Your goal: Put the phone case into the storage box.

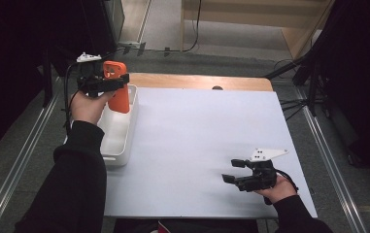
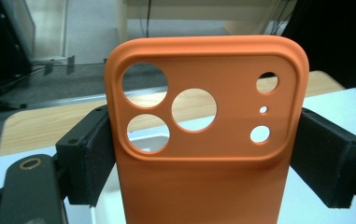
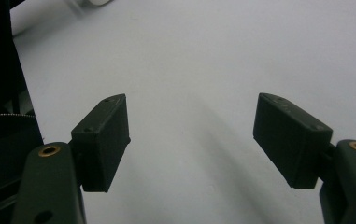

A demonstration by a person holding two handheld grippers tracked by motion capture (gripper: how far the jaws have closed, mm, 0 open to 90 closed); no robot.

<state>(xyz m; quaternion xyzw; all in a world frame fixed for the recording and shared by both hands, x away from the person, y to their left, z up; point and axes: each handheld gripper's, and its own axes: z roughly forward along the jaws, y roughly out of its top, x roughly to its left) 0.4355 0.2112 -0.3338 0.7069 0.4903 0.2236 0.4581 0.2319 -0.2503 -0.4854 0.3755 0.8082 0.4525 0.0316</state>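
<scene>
The phone case point(image 1: 116, 90) stands over the bin point(image 1: 124, 145) at the table's point(image 1: 197, 155) left edge.

Black long sleeves are worn on both arms, with ribbed cuffs at the wrists. The left gripper point(image 1: 106, 83) and the right gripper point(image 1: 236, 171) are made of black plastic, and each is topped by a grey three-cornered plate with small dark dots. A black cable is attached to each gripper. Thick rectangular pads point(image 3: 102, 140) with small screw holes are seen on the jaws, and brass-coloured rings are set in the jaw arms
</scene>
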